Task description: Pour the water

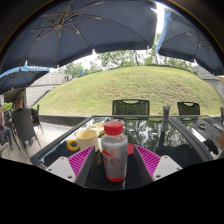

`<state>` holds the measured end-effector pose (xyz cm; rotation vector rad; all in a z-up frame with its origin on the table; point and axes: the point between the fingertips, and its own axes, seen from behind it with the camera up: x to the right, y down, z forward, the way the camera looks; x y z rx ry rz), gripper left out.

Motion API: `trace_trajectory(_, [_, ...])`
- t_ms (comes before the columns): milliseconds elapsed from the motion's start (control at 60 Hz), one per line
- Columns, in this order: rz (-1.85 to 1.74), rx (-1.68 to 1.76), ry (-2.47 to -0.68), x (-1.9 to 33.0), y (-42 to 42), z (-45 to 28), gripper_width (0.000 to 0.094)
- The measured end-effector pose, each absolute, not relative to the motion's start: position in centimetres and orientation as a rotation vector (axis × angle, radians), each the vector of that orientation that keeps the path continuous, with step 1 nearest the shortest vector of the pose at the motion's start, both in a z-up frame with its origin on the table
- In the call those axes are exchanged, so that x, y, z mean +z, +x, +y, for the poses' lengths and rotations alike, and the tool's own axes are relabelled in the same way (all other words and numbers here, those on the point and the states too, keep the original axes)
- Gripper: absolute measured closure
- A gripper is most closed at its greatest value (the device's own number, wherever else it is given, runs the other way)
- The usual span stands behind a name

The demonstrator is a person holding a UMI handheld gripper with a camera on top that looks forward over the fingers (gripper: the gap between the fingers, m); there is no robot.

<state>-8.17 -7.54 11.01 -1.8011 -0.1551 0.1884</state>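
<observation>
On the left side of the glass table (60, 150) sits a yellow tape roll (73, 145), and just right of it a yellow cup (88, 137), both ahead of my left finger. A chair (22, 128) stands off the table's left edge.

My gripper (114, 160) is at the near edge of the table. Its fingers (82, 160) are spread to either side of a bottle (114, 152), their pink pads lying against its flanks; I cannot tell for sure that both press on it. The bottle is clear, stands upright, and has a red cap (114, 128) and a white label. It fills the space between the fingers.

Beyond the far edge of the table stand two dark chairs (131, 107), one behind the bottle and one further right. Something grey lies near the table's right edge, too small to name. Past it all rises a grassy slope (120, 88), with dark umbrellas (90, 30) overhead.
</observation>
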Motion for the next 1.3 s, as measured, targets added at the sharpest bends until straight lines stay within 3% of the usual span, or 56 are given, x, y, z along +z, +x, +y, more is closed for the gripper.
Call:
trace_trajectory(167, [-0.066,0.146,-1.755,10.8,-9.0,-2.6,0.0122])
trace_trajectory(200, [-0.068,0.14,-1.745,10.4,-9.1,-2.3,0.0217])
trace_trajectory(233, [-0.071,0.122,-1.74,10.1,-8.9,-2.1,0.0442])
trace_trajectory(383, [-0.042,0.088,-1.682,10.5,-8.2,-1.4,0.0583])
trace_trajectory(567, [-0.104,0.077,-1.685,11.0,-8.6,-1.2,0.06])
trace_trajectory(817, [-0.714,-0.685,-1.416,20.2,-10.3,4.9,0.0603])
trace_trajectory(833, [-0.758,-0.735,-1.394,19.0,-10.5,6.9,0.0602])
trace_trajectory(917, [-1.087,-1.081,-1.213,20.1,-12.2,8.2,0.0602])
trace_trajectory(1100, [-1.577,-1.617,-0.743,16.1,-16.0,11.3,0.0603])
trace_trajectory(1300, [-1.706,-1.707,-0.612,14.0,-15.4,12.0,0.0601])
